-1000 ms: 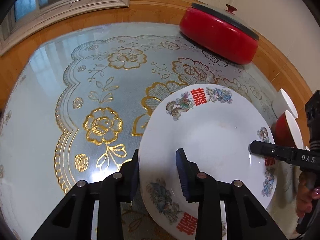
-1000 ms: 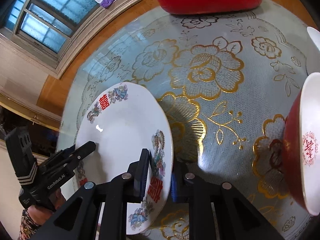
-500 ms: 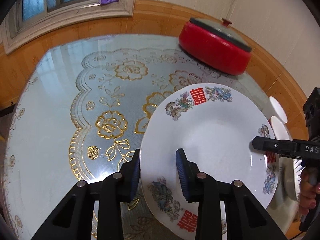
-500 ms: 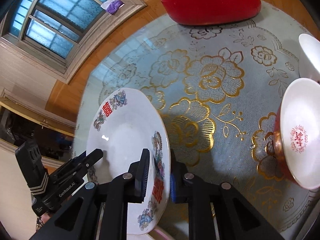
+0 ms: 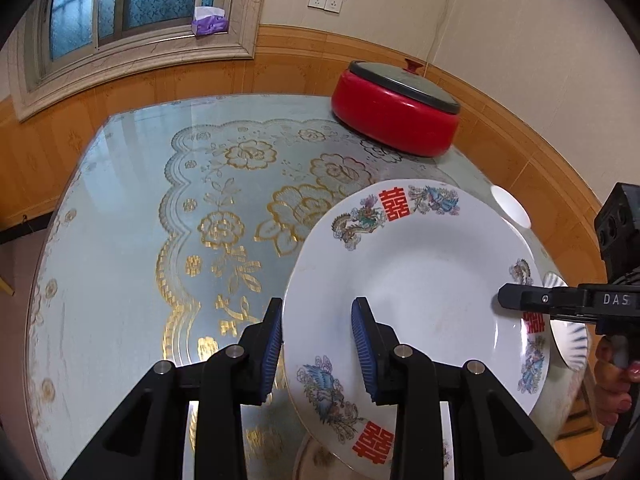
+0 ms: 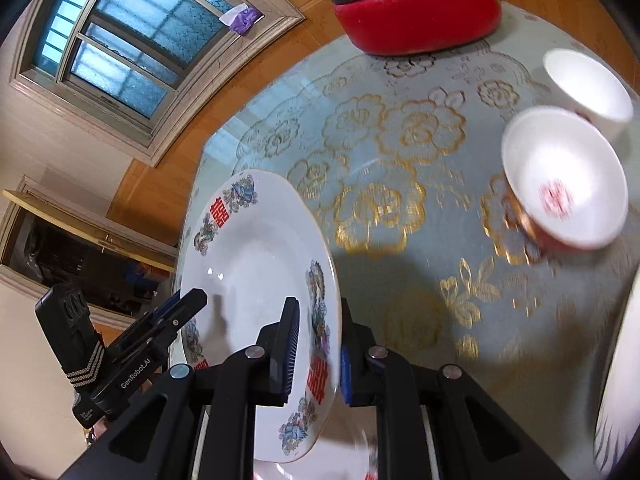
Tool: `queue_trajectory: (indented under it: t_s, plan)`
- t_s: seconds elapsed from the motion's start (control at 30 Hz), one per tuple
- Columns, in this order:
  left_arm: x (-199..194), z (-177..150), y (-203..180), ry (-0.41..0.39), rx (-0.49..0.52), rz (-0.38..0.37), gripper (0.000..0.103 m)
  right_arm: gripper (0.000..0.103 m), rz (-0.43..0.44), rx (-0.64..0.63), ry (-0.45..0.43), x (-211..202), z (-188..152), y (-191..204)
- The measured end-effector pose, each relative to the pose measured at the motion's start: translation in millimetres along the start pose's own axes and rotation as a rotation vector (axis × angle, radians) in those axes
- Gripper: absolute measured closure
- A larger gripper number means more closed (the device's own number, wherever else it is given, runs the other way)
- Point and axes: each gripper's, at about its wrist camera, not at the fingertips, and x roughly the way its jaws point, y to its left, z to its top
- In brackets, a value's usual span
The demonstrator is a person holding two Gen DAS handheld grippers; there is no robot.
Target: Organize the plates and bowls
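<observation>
A white plate with red characters and dragon-phoenix prints is held in the air above the table by both grippers. My left gripper is shut on its left rim. My right gripper is shut on the opposite rim of the plate; it shows in the left wrist view. A red bowl with a white inside and a white bowl stand on the table at the right. Another plate with a blue-striped rim lies below at the right.
A red lidded pot stands at the far side of the glass-topped table. Another plate's edge is at the right border. A window and a tissue box are behind the table.
Both grippers have lifted the plate higher above the table and drawn it back. The table and bowls now look farther below.
</observation>
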Motion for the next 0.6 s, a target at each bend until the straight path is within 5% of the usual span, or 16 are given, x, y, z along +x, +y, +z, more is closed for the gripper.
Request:
queue_trajectory:
  t_s: [0.6]
  plan:
    - [-19.7,-91.3,-8.4,0.086,0.041,0.038,0.069,0.085,-0.036,0.053,0.085,5.0,-91.2,-13.0]
